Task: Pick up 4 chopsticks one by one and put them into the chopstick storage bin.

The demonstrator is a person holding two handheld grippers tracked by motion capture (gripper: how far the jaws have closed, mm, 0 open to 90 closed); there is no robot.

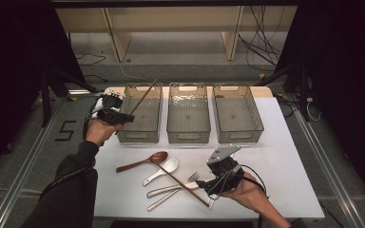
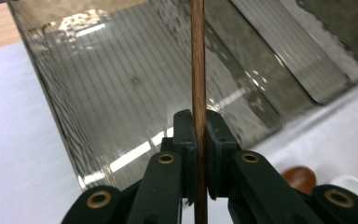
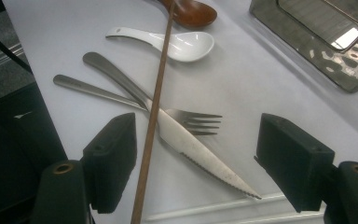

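Note:
My left gripper [image 1: 129,115] is shut on a brown wooden chopstick [image 1: 145,95], which slants up over the leftmost clear bin [image 1: 140,135]. In the left gripper view the jaws [image 2: 199,122] pinch the chopstick [image 2: 197,56] upright in front of that bin [image 2: 121,93]. My right gripper [image 1: 202,184] hovers open low over the cutlery pile. Between its wide jaws [image 3: 200,147] lie a second chopstick [image 3: 156,102], a serrated knife [image 3: 214,165] and a fork [image 3: 198,122], none of them gripped.
Three clear bins stand in a row at the back; the middle bin [image 1: 188,114] and right bin [image 1: 237,114] look bare inside. A wooden spoon [image 1: 145,161] and a white ceramic spoon [image 1: 164,170] lie on the white table [image 1: 285,180], left of the right gripper.

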